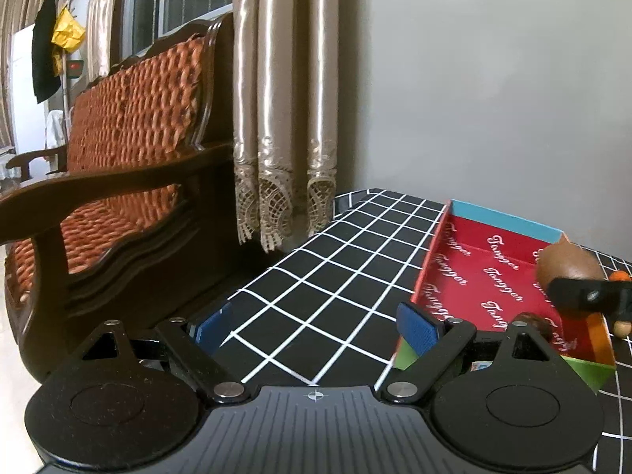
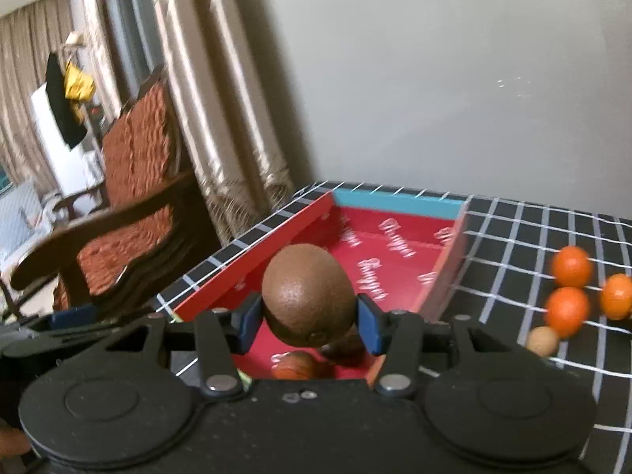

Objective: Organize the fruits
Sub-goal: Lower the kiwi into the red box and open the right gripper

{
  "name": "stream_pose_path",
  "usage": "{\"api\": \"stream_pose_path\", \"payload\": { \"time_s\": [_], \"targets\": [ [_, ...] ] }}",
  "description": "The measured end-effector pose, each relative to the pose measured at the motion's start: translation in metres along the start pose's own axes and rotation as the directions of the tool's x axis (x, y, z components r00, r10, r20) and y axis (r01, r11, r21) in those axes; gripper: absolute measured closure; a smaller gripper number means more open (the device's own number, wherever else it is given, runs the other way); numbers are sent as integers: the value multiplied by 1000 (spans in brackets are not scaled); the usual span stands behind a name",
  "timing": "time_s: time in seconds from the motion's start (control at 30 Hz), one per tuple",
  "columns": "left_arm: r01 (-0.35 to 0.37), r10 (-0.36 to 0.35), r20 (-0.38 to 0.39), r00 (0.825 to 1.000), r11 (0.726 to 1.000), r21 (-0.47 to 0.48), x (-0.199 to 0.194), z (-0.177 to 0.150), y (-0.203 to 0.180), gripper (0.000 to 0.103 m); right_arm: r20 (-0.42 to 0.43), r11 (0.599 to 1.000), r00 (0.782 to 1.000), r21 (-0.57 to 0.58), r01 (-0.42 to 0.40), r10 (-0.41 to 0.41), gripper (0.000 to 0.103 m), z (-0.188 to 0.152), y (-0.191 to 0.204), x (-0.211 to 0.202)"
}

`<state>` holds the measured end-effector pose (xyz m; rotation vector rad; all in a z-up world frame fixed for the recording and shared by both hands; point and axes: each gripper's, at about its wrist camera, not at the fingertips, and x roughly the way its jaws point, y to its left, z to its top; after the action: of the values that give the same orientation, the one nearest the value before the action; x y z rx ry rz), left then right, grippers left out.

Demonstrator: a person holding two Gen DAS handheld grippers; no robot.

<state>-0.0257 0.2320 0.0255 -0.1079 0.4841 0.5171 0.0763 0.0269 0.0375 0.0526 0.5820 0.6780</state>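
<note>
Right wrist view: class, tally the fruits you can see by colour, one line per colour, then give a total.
Brown: 1, the kiwi held in the right gripper above the red tray.
Orange: 4, three balls on the tablecloth and one in the tray.
Tan: 1, a small ball on the cloth.
Total: 6. One dark item under the kiwi is too hidden to count.

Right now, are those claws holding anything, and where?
The right gripper pinches a brown fruit across its sides, above the red box. The left gripper holds nothing.

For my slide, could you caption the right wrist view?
Right tool holds a brown fruit over the red box.
</note>
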Motion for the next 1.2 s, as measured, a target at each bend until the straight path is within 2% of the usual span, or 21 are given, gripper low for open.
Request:
{"api": "stream_pose_path", "payload": {
  "time_s": [0.43,0.63,0.87,1.0,1.2],
  "targets": [
    [-19,18,-19,1000,1000,-5,6,-3,12,14,-78,999,997,-34,-15,12,53,-10,17,26],
    [-16,16,-14,1000,1000,-1,4,-3,10,14,-80,997,997,-76,-3,-3,51,-14,25,27],
    [-15,15,-13,1000,1000,2,3,-3,7,14,-62,997,998,-75,-10,5,46,-12,25,24],
    [-7,7,2,1000,1000,5,-1,-1,3,14,-16,998,1000,-66,-13,12,39,-9,23,10],
    [30,-33,54,998,998,51,-15,-1,-20,14,55,999,998,-32,22,-20,39,0,7,-21]
  ]
}}
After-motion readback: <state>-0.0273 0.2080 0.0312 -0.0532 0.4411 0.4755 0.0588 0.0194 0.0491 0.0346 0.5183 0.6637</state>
